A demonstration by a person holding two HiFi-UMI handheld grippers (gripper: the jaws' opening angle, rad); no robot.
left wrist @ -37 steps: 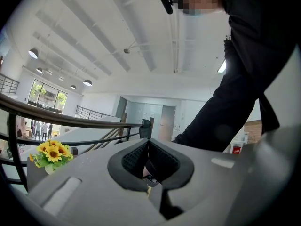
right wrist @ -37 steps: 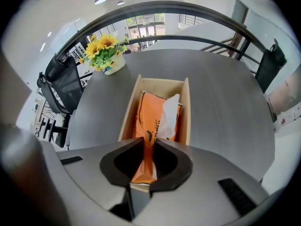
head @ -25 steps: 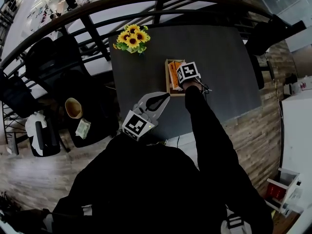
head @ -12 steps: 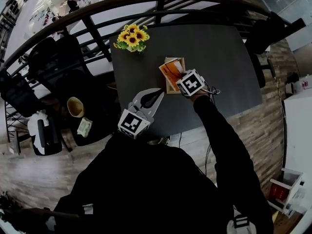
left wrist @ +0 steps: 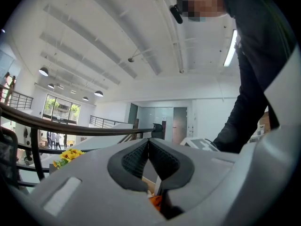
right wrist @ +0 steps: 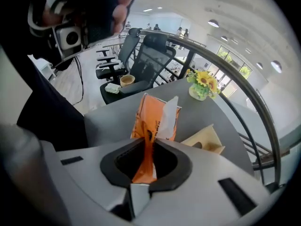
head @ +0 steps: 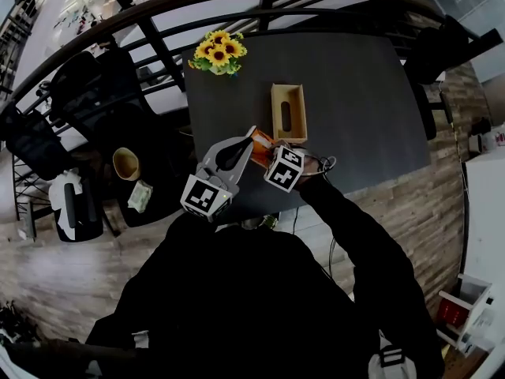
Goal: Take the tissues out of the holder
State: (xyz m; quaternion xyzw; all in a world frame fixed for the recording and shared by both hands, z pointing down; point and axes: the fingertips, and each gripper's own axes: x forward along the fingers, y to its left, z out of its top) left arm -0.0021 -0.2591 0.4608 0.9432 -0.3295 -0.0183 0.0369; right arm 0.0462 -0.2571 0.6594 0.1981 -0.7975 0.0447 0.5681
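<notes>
Right tongs (right wrist: pixel 149 149) clamped on the orange tissue pack (right wrist: pixel 154 118). The pack is out of the wooden holder (head: pixel 289 114), held near the tabletop's (head: pixel 355 93) front edge. Left tongs (left wrist: pixel 149 141) closed, tips together, empty, just beside the pack.

Sunflowers (head: pixel 218 51) at dark table (head: pixel 355 93) far corner (beside railing (left wrist: pixel 97 130)); office chair (right wrist: pixel 150 62) beyond.
</notes>
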